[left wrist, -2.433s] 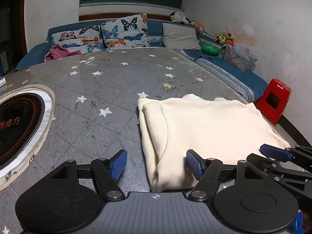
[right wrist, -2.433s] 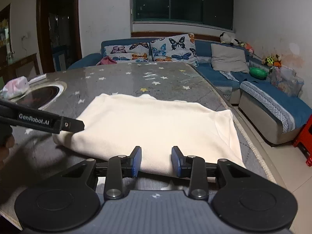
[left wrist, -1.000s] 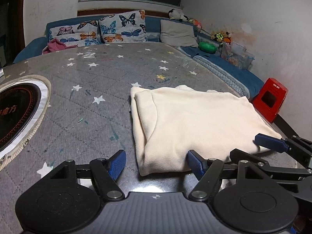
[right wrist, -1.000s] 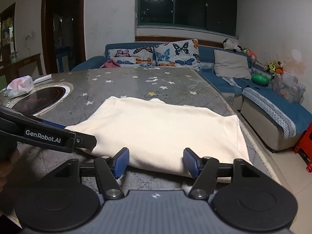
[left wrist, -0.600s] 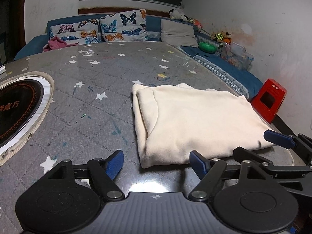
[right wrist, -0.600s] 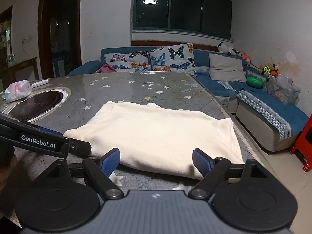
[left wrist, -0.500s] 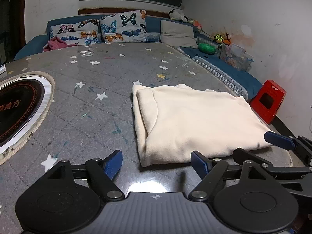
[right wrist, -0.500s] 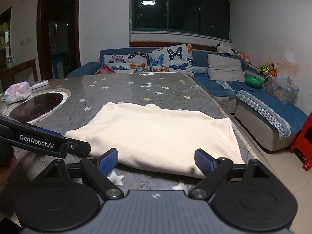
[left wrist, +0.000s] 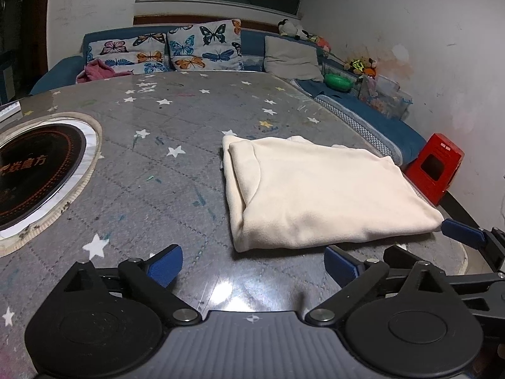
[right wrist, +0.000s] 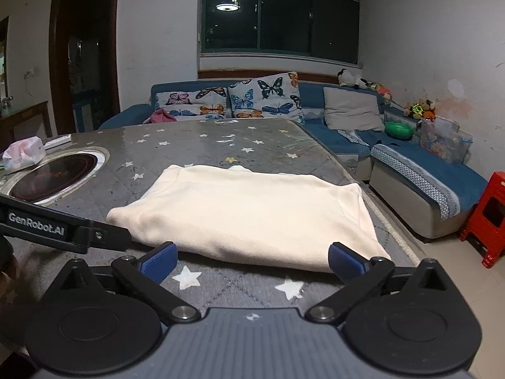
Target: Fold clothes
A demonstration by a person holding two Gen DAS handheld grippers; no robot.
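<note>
beyond the cream garment (left wrist: 318, 195) a blue corner sofa (right wrist: 344, 139) carries two butterfly cushions (right wrist: 263, 96), a grey cushion (right wrist: 350, 109), a pink cloth (right wrist: 159, 116) and a green bowl (right wrist: 399, 130); soft toys (right wrist: 421, 107) and a clear box (right wrist: 445, 140) sit further along it, and a red stool (right wrist: 487, 214) stands on the floor off the garment's right side. left of the garment a round black hob (left wrist: 28, 170) is set into the star-patterned table (left wrist: 176, 120), with a pink-and-white pack (right wrist: 23, 153) past it. nothing lies between either gripper and the garment.

the left gripper (left wrist: 254, 263) is spreading its blue-padded jaws wide, over bare table just short of the garment's near left corner, touching nothing. the right gripper (right wrist: 252, 260) is also opening, wide apart, its pads just short of the near edge; whether one brushes the cloth cannot be told. each gripper shows at the edge of the other's view.

the garment lies flat on the table's near right part, folded into a thick rectangle with layered edges on its left side
</note>
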